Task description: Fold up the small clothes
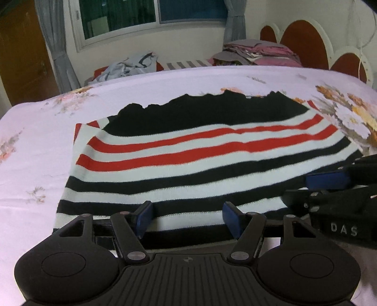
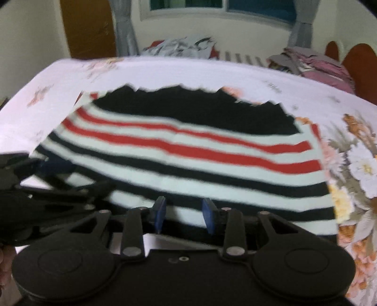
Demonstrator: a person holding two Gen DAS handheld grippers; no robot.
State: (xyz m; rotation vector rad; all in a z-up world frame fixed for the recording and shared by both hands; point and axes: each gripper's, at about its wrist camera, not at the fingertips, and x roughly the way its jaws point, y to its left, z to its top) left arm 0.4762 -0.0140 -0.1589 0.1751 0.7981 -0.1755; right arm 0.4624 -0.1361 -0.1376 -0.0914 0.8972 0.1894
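I see a bed with a flowery sheet (image 1: 35, 131) under a window (image 1: 150, 14). A striped sweater (image 1: 188, 150) lies flat in the middle of it, with black, red and white bands. My left gripper (image 1: 188, 219) sits over its near edge, tongs apart, pinching nothing. My right gripper (image 2: 183, 216) is just beside it, tongs apart too, narrower. Piles of clothes (image 1: 259, 53) wait at the far side.
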